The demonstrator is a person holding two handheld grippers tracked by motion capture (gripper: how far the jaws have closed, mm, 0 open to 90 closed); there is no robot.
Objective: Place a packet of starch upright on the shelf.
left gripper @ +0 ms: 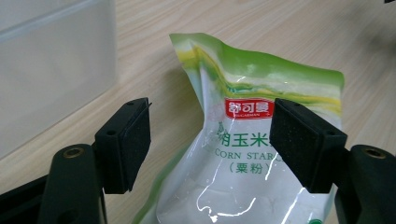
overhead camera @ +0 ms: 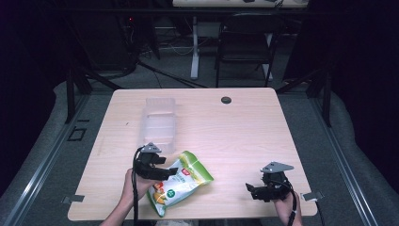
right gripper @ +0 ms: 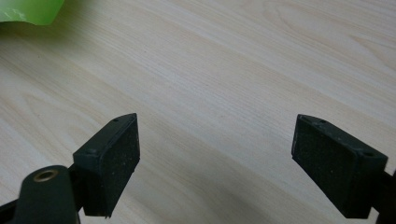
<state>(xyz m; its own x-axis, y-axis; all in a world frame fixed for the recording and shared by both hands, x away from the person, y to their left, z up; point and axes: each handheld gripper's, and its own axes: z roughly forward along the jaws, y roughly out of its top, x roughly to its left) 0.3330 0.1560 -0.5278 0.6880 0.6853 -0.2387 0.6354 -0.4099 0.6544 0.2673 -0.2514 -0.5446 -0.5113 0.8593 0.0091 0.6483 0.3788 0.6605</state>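
A green and clear bag of corn starch (overhead camera: 181, 183) is lying flat on the wooden table (overhead camera: 235, 136), near the front edge and just in front of a clear plastic bin (overhead camera: 157, 123), which is standing empty a little farther back and to the left of the bag. The left gripper (overhead camera: 170, 172) is being held over the bag's left side; in the left gripper view the bag (left gripper: 243, 154) is being framed between the two black jaws, which are standing wide open, one pad over bare table beside the bag and the other over the bag's printed face. Nothing is being gripped yet, and whether the pads are touching the film cannot be told.

The step in hand is judged to be the approach for a grasp on the bag, probably so that it can be carried to the bin. The next move is judged to call for the jaws being lowered astride an edge or fold of the bag and closed firmly, since the film looks slick and the powder inside is likely to shift.

Well to the right of the bag, the right gripper (overhead camera: 250, 188) is being held low over bare table, its jaws wide open and empty.
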